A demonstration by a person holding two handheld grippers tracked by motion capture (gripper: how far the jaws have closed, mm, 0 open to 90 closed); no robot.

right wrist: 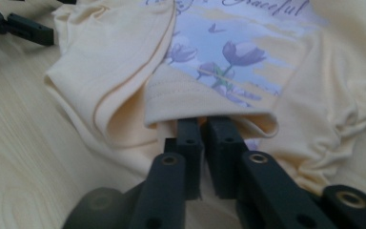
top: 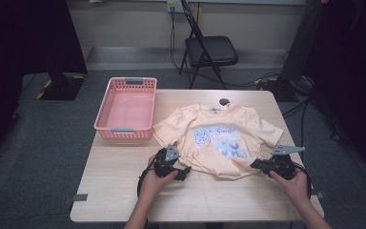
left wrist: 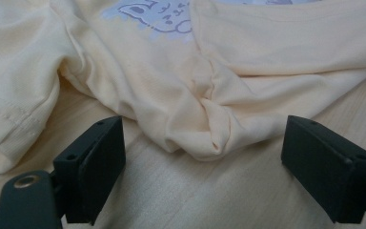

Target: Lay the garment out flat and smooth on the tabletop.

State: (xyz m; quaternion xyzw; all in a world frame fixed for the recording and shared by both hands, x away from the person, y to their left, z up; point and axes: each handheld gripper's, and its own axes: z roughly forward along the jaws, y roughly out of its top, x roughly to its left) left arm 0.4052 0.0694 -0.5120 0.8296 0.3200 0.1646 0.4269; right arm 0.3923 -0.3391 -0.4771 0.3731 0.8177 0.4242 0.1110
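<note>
Right gripper [right wrist: 204,143] clamped on hem of yellow shirt [top: 219,138] (spread on table [top: 124,191], near front edge); left gripper [left wrist: 205,157] spread wide before a bunched fold, touching nothing.

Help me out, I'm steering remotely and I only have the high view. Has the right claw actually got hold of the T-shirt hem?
Observer: Yes. In the right gripper view the right claw has its jaws nearly together, with the T-shirt hem folded over their tips.
Operator: And the left claw?
Observer: Open. In the left gripper view the left claw has its jaws wide apart, with a bunched corner of the fabric lying on the table between them, untouched.
Operator: Which part of the print is nearest the right claw?
Observer: Purple tulips, just beyond the hem.
</note>
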